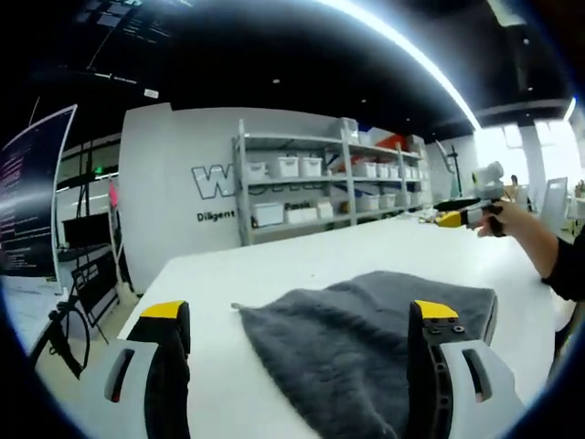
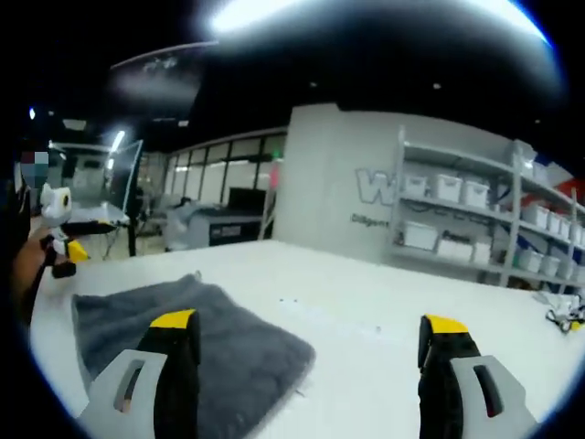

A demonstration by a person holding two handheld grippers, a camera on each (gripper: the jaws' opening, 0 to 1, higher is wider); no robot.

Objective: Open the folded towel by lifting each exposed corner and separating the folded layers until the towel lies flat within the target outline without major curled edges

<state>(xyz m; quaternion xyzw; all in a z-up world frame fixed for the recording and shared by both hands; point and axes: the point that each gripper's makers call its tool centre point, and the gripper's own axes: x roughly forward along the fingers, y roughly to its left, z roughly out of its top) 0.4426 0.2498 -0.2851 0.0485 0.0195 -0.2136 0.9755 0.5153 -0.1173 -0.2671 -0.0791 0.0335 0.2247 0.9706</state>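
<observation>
One grey towel [image 1: 366, 338], folded, lying on white table [image 1: 274, 265]; left gripper [image 1: 302, 315] and right gripper [image 2: 311, 325] above it, jaws spread wide, holding nothing.

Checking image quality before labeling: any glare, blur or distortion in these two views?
Left gripper view: sharp enough, ceiling light strip blown out, fisheye bends the table edge; towel evenly lit, texture readable. Right gripper view: softer overall, ceiling glare smeared, shelves hazy, towel darker with less detail.
</observation>
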